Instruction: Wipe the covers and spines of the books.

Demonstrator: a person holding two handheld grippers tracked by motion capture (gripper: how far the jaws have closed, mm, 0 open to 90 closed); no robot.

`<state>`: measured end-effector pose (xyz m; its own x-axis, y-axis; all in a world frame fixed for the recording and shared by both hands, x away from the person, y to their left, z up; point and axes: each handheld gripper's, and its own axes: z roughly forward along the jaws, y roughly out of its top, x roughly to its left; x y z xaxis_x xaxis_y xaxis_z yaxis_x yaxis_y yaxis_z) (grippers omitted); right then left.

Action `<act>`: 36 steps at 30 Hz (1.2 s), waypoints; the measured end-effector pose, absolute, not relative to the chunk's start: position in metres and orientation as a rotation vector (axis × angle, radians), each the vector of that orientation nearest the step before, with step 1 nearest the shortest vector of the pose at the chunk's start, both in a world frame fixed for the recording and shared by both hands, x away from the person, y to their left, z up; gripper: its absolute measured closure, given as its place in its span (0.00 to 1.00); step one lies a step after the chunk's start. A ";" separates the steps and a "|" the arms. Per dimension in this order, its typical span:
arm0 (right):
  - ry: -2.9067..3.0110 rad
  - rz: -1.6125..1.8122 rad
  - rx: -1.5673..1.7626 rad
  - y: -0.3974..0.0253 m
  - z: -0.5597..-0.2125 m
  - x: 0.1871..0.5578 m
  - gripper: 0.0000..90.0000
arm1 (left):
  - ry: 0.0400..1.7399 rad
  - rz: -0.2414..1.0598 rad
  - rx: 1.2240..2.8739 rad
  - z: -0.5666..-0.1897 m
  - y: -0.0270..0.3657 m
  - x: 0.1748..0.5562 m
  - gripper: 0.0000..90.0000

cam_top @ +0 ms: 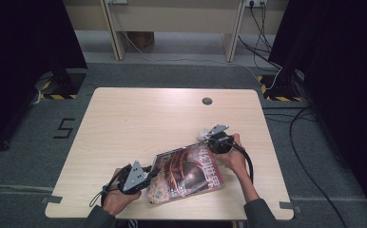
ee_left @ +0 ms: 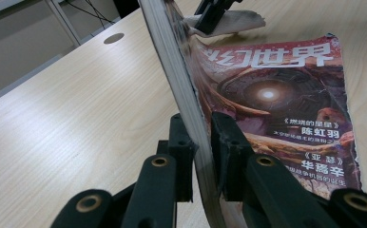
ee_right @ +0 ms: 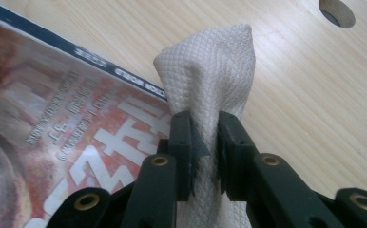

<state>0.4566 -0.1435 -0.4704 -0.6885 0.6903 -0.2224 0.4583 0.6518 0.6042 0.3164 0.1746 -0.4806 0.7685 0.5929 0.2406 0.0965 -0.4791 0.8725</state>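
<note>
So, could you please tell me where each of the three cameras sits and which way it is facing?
High view: fixed above the person's side, looking forward and down on the table; both forearms, the left claw and right claw enter from below.
Left gripper view: rides the left claw, looking along its jaws, which pinch the magazine by its edge.
Right gripper view: rides the right claw, looking along its jaws, which pinch a white cloth.
Shared: all three show the magazine and the round table hole.
</note>
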 end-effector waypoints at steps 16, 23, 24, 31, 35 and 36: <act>2.462 0.766 0.804 -0.132 -0.462 0.451 0.87 | 0.523 0.655 2.004 -0.481 0.175 0.316 0.87; 2.434 0.677 0.864 -0.142 -0.472 0.461 0.87 | 0.522 0.655 2.007 -0.481 0.175 0.316 0.87; 2.432 0.682 0.893 -0.145 -0.475 0.463 0.87 | 0.522 0.655 2.007 -0.481 0.175 0.316 0.87; 2.413 0.663 0.938 -0.152 -0.480 0.467 0.87 | 0.519 0.656 2.006 -0.481 0.175 0.316 0.87; 2.419 0.666 0.927 -0.151 -0.480 0.466 0.87 | 0.522 0.655 2.006 -0.481 0.175 0.316 0.87; 2.423 0.670 0.916 -0.150 -0.479 0.465 0.87 | 0.521 0.656 2.006 -0.481 0.175 0.316 0.87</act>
